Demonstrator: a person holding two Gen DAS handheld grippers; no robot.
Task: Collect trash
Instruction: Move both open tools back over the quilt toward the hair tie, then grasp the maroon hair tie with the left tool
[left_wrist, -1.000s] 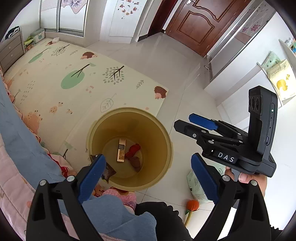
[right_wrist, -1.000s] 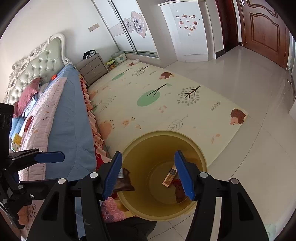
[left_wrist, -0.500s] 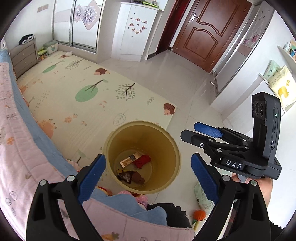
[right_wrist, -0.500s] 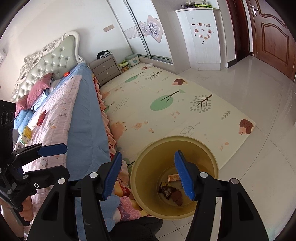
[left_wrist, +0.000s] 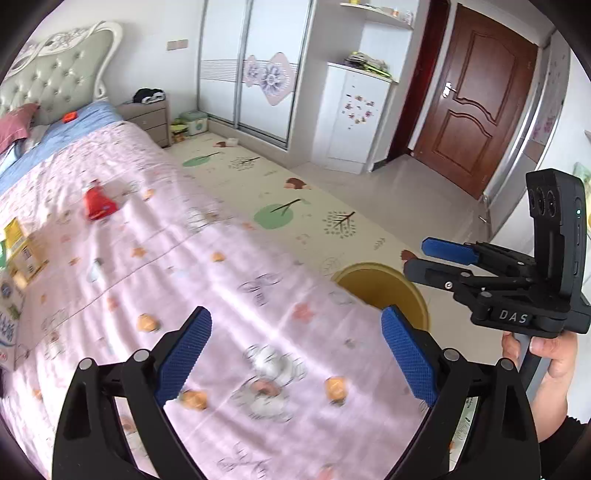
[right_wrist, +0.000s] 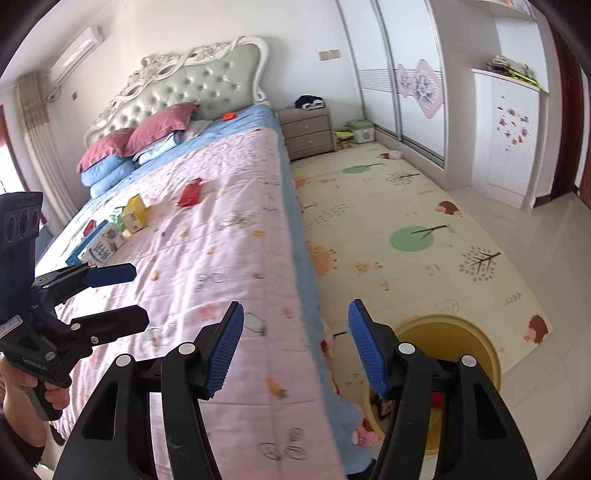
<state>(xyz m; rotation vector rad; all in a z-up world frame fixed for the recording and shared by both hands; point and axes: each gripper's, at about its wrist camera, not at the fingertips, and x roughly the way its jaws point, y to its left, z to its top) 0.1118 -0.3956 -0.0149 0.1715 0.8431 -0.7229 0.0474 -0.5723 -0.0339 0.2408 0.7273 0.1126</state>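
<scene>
My left gripper (left_wrist: 295, 350) is open and empty over the pink quilt (left_wrist: 184, 277) of the bed. My right gripper (right_wrist: 295, 347) is open and empty above the bed's edge; it also shows in the left wrist view (left_wrist: 424, 258). The yellow bin (right_wrist: 480, 343) stands on the floor beside the bed, with wrappers inside (right_wrist: 388, 406); its rim shows in the left wrist view (left_wrist: 380, 288). On the quilt lie a red wrapper (right_wrist: 190, 192), a yellow carton (right_wrist: 135, 214) and a blue-white box (right_wrist: 103, 245). The red wrapper (left_wrist: 98, 205) and yellow carton (left_wrist: 18, 243) also show in the left wrist view.
A patterned play mat (right_wrist: 406, 229) covers the floor beside the bed. A nightstand (right_wrist: 308, 131) stands by the headboard, with pillows (right_wrist: 159, 129) at the bed's head. A wardrobe (left_wrist: 251, 66) and a brown door (left_wrist: 476, 103) are at the far wall.
Both grippers have lifted away from the bin and swung up over the bed. The brown wrapper seen at the bin's rim earlier now lies inside the bin.
</scene>
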